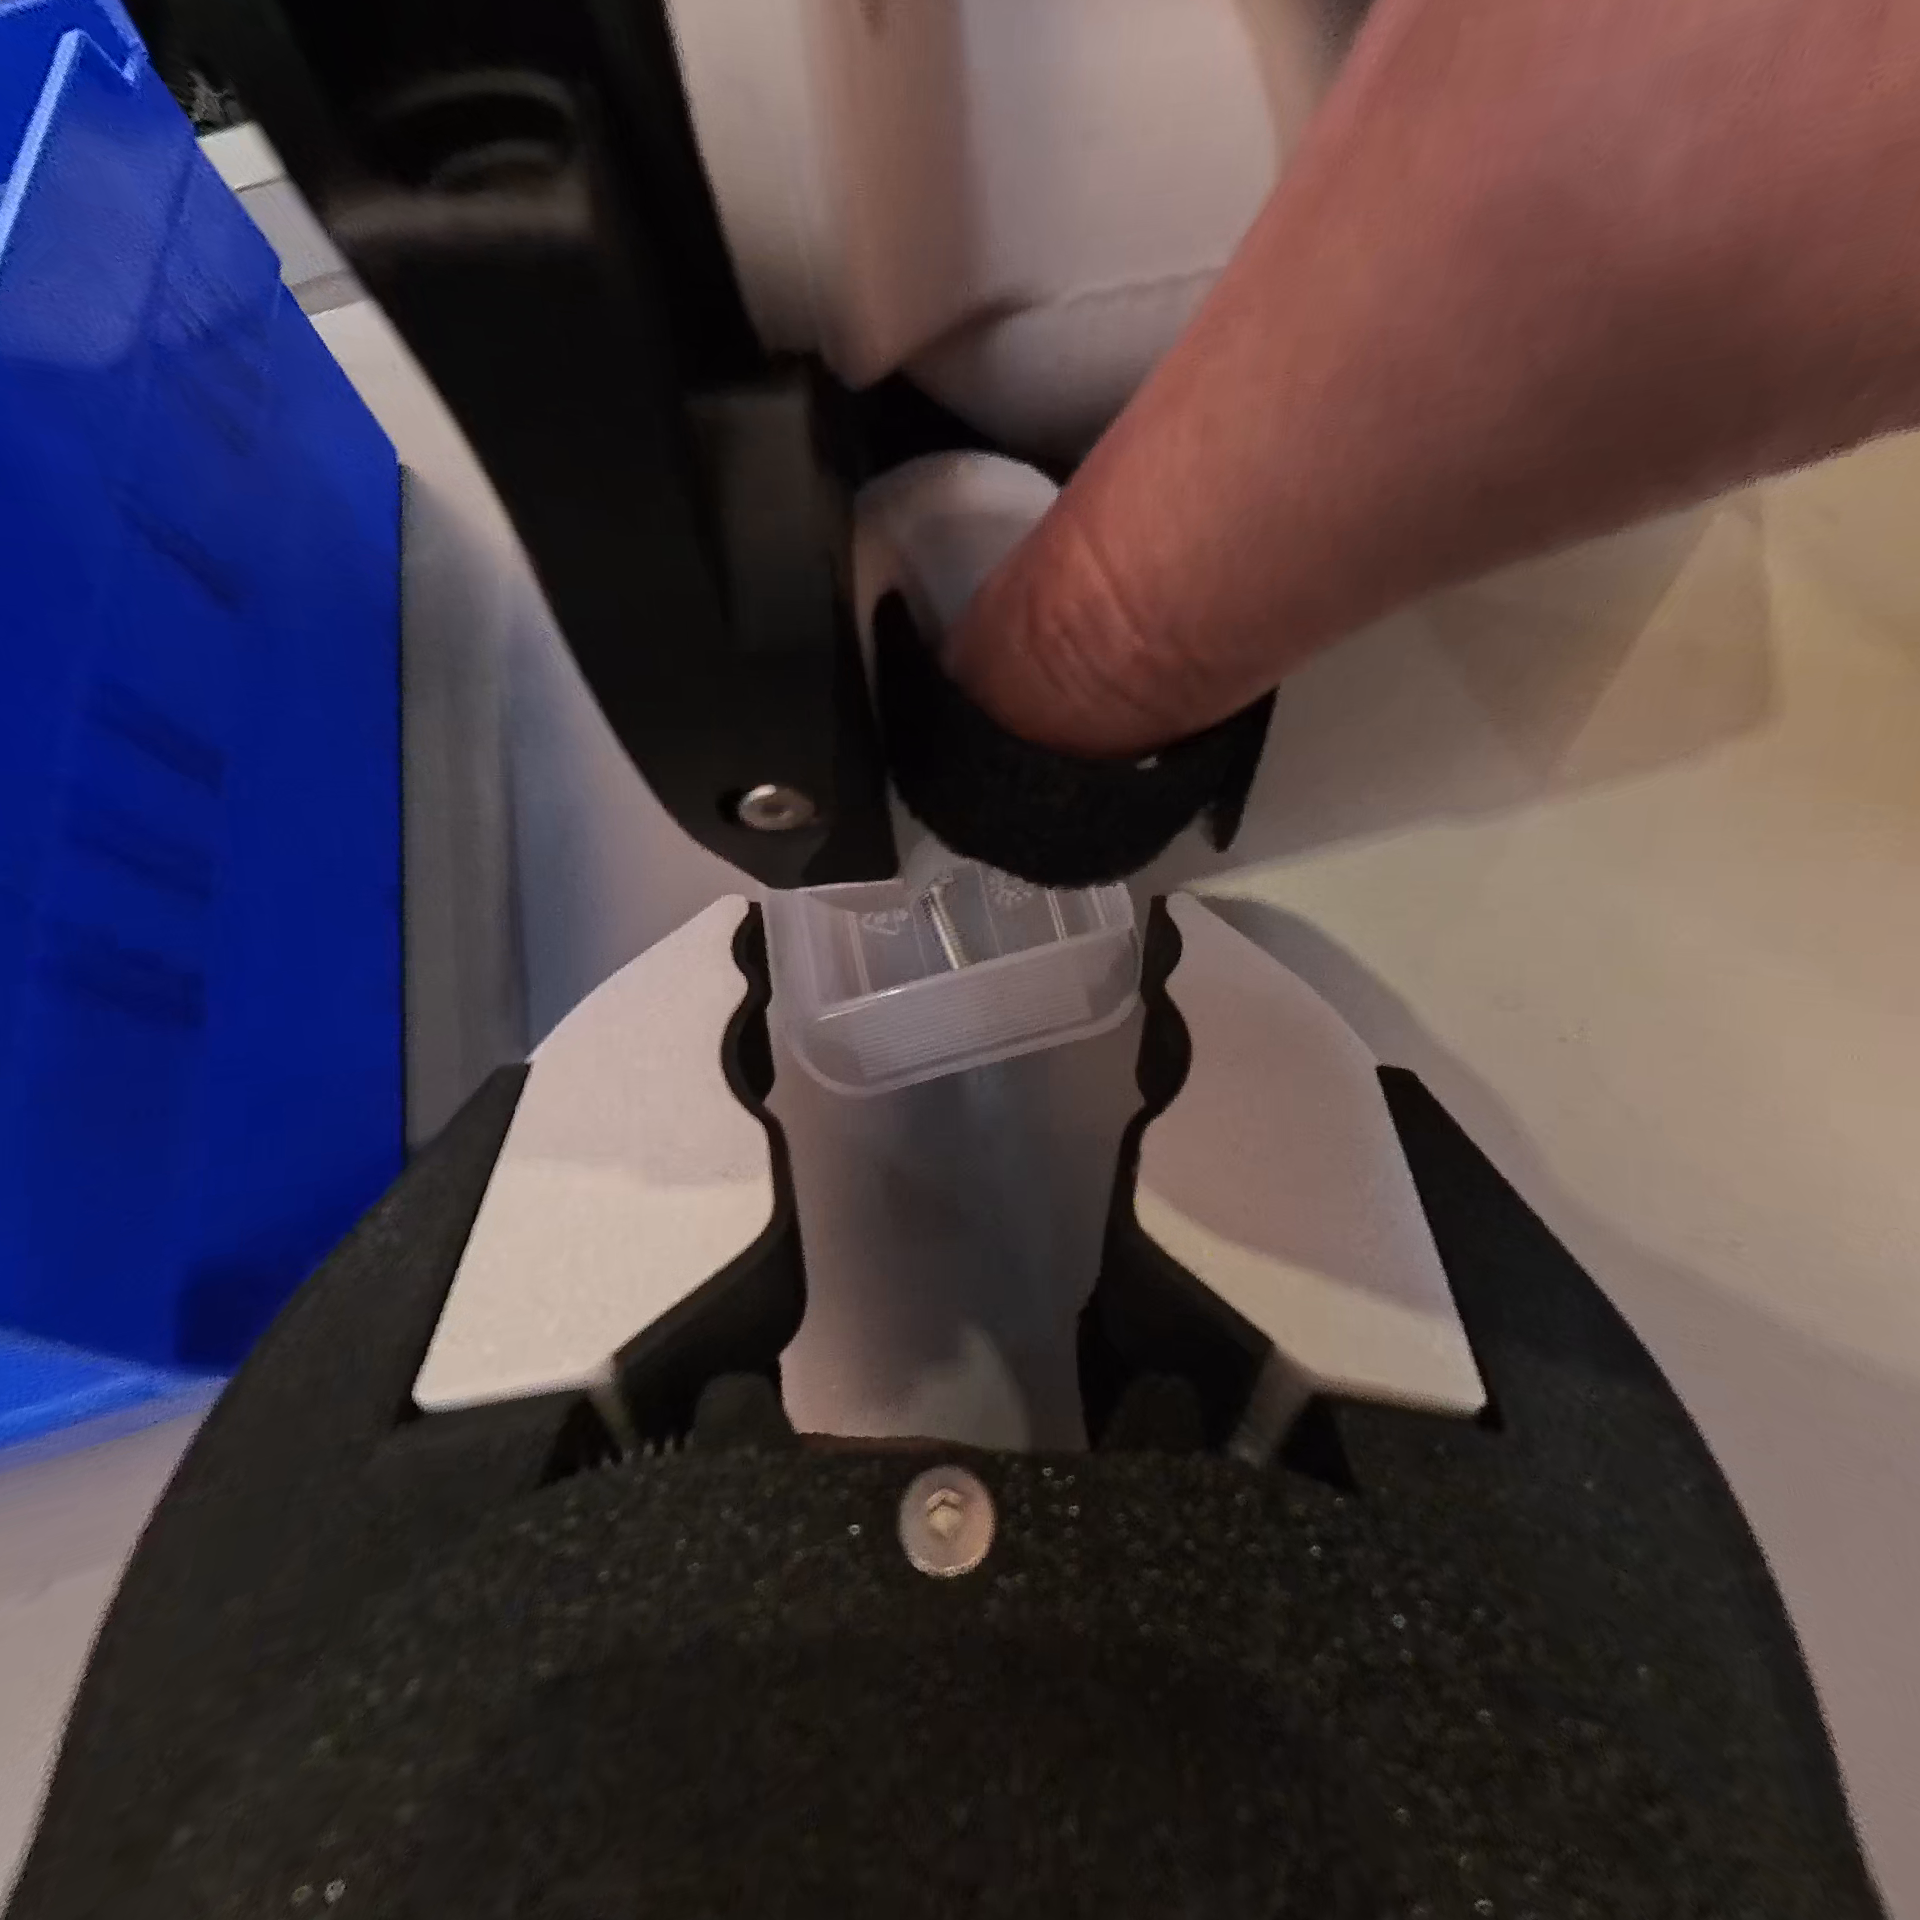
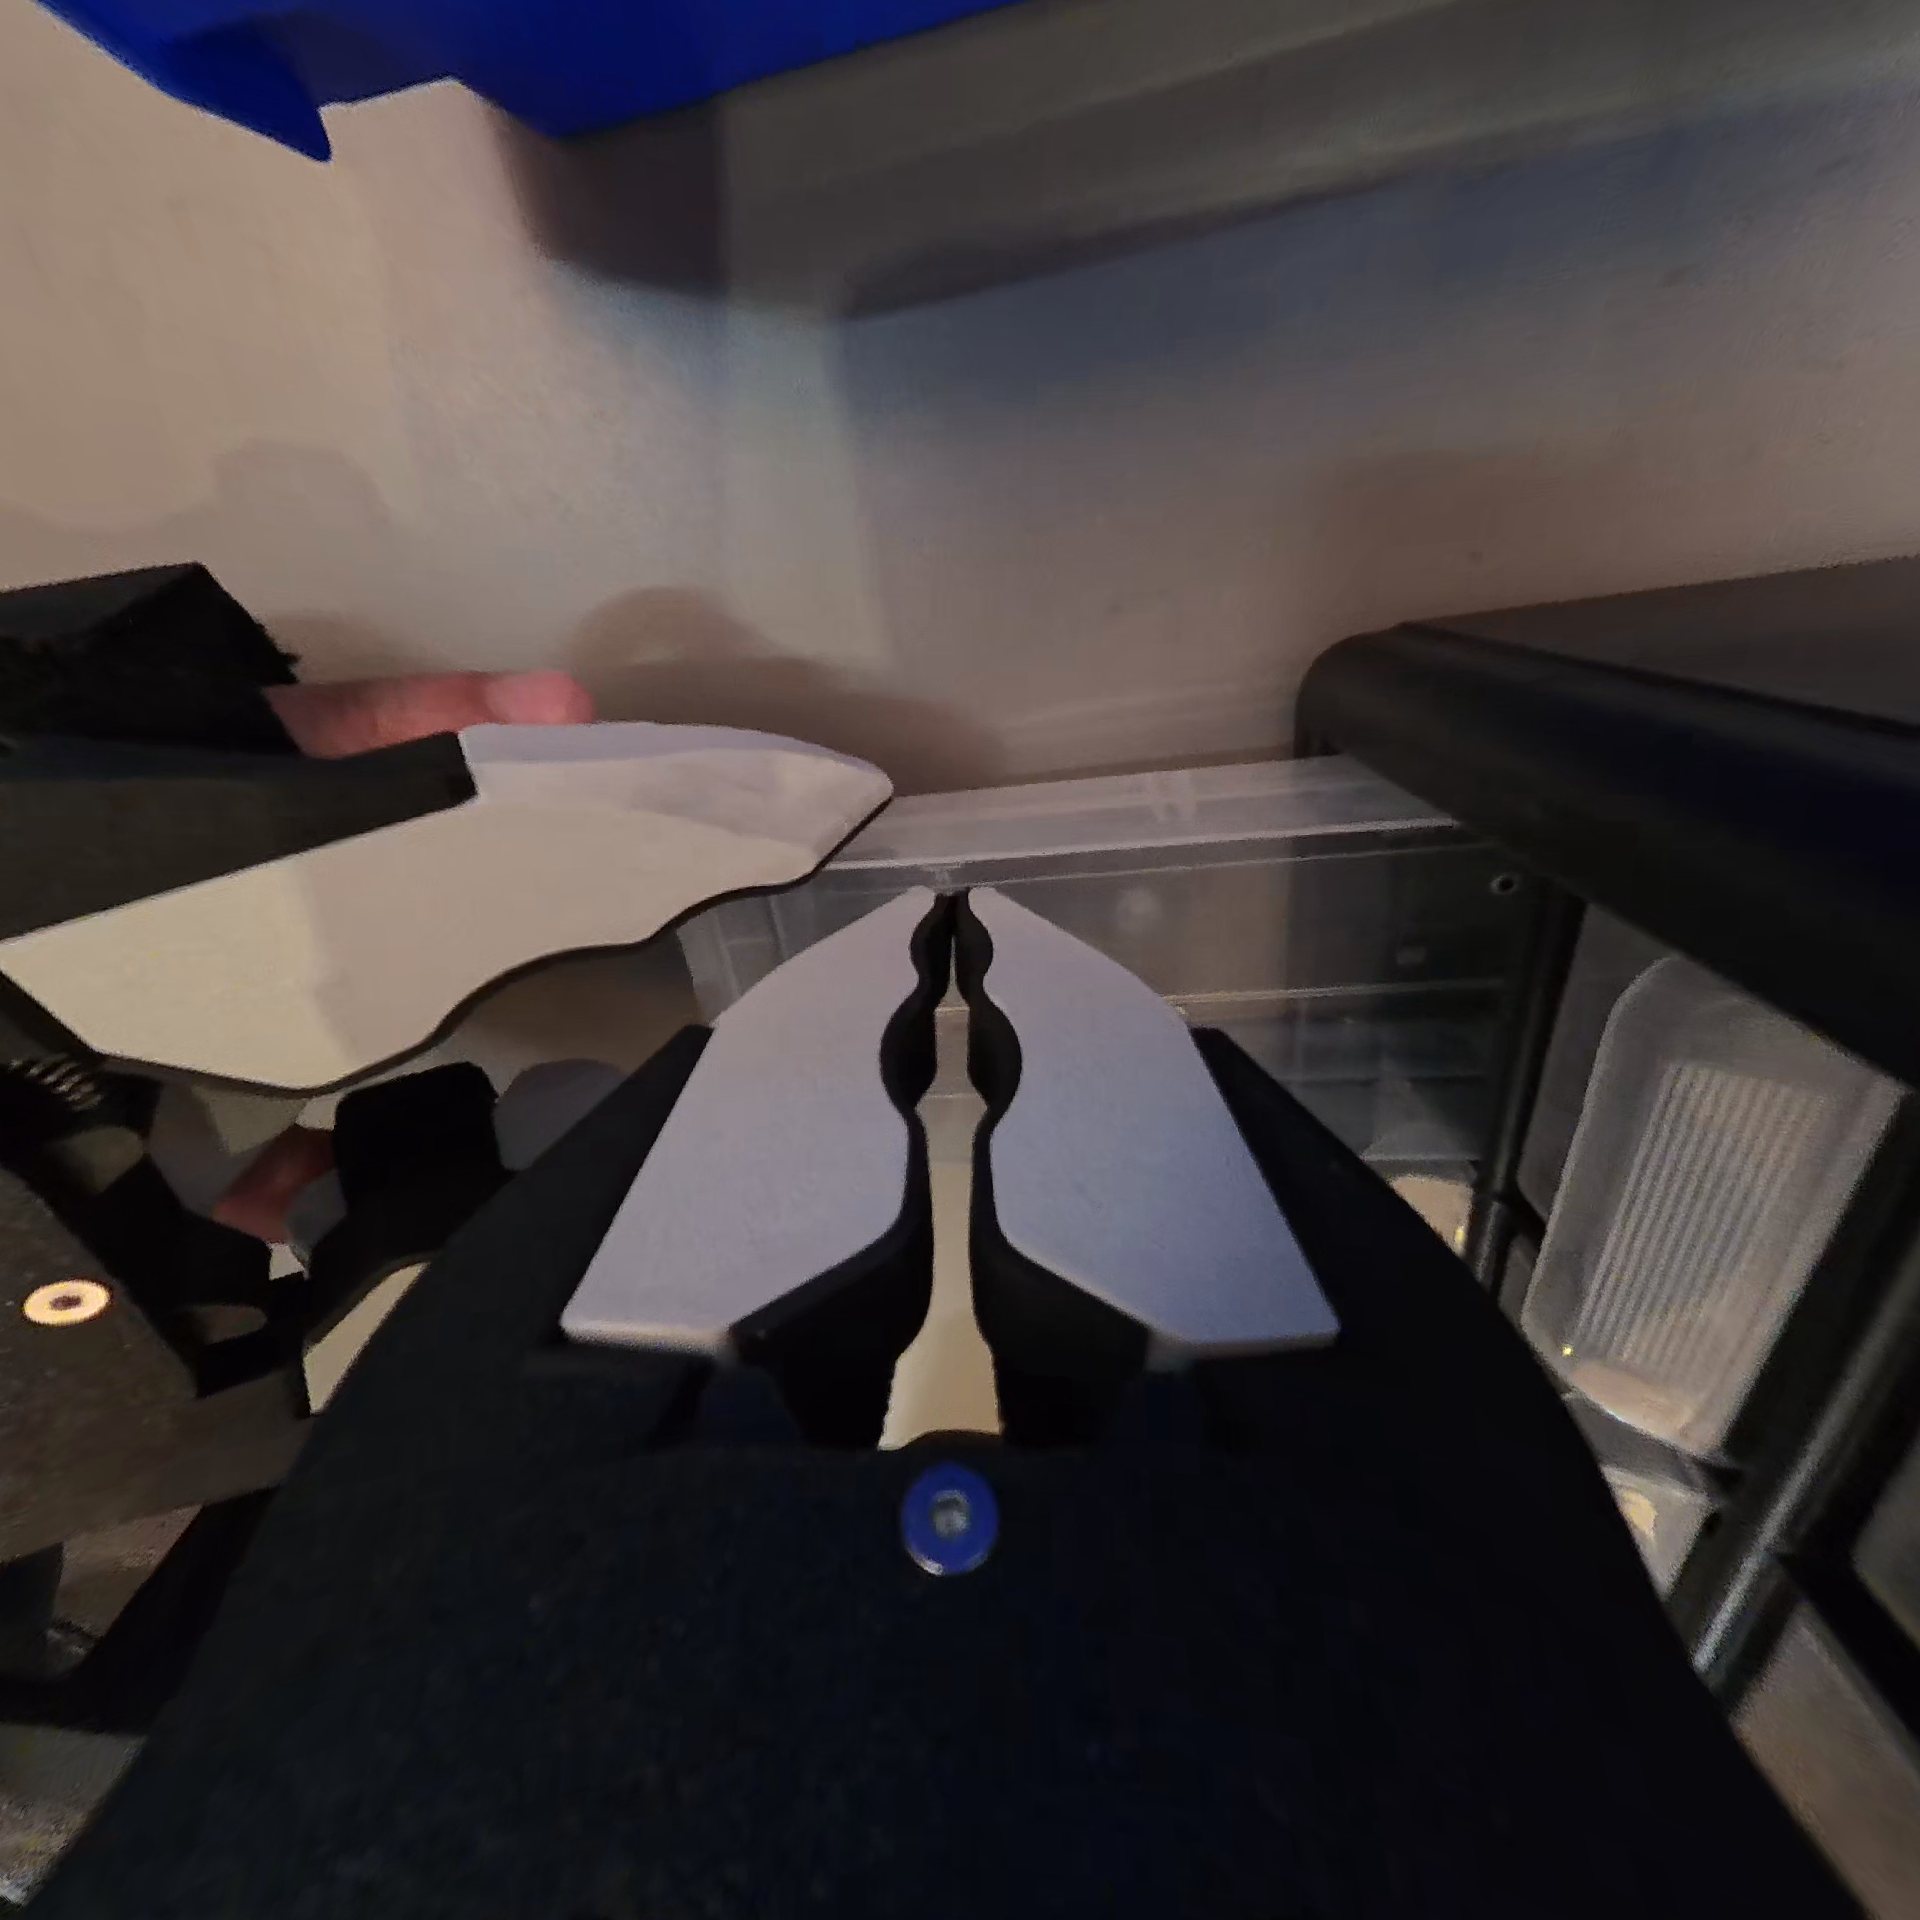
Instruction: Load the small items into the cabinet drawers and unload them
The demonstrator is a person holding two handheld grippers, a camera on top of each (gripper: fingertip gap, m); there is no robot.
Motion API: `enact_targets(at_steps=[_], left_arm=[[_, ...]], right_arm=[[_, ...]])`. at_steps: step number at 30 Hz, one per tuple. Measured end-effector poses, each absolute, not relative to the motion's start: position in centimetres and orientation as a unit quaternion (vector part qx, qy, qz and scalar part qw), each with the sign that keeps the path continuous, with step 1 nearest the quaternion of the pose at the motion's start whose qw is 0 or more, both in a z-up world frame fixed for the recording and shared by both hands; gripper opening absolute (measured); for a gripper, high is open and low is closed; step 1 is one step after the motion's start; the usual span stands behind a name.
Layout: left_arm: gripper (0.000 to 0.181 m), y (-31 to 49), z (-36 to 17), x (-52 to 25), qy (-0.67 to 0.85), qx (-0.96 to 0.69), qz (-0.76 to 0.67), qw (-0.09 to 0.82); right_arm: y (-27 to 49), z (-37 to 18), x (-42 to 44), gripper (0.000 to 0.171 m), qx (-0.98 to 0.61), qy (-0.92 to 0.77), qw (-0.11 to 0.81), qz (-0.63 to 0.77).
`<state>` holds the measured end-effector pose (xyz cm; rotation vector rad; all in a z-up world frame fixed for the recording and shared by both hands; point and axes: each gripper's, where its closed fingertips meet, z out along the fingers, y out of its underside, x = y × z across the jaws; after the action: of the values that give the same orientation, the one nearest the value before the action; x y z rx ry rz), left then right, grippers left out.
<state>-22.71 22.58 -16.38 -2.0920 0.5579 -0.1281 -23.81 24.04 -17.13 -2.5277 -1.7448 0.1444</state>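
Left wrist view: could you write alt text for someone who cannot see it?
The left claw grips a small clear plastic drawer between its two fingers, with a metal screw lying inside. Just beyond, a person's hand works the other claw's handle, and a blue bin stands at left.

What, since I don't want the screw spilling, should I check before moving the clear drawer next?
1. Hold on the drawer: ok. The drawer sits between both fingers of the left gripper, touching each.
2. Load inside: ok. A screw lies in the drawer.
3. Right gripper: its fingers are closed at the drawer's upper edge. Cannot tell whether they pinch it.
4. Free slot in the cabinet: cannot tell. Only some clear drawer fronts show at the right.
5. Left side: ok. The blue bin stands apart from the fingers.
6. Drawer level: cannot tell.
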Motion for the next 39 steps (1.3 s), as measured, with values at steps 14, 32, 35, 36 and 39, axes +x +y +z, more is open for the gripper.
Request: enact_targets(at_steps=[14,32,35,36,39], left_arm=[[0.069,22.6,-16.4,-22.8,0.228,-0.853,-0.054,0.466],[0.069,22.6,-16.4,-22.8,0.231,-0.852,-0.056,0.467],[0.069,22.6,-16.4,-22.8,0.232,-0.852,-0.055,0.467],[0.069,22.6,-16.4,-22.8,0.231,-0.852,-0.055,0.466],[0.069,22.6,-16.4,-22.9,0.230,-0.853,-0.058,0.465]], right_arm=[[23.9,-16.8,-23.4,0.022,-0.792,-0.610,0.025,0.027],[24.7,-15.7,-23.2,0.004,-0.793,-0.607,0.050,0.031],[25.0,-14.1,-23.1,0.004,-0.791,-0.602,0.097,0.043],[25.0,-13.3,-23.0,0.004,-0.791,-0.598,0.121,0.049],[24.0,-9.3,-21.5,0.004,-0.789,-0.576,0.206,0.058]])
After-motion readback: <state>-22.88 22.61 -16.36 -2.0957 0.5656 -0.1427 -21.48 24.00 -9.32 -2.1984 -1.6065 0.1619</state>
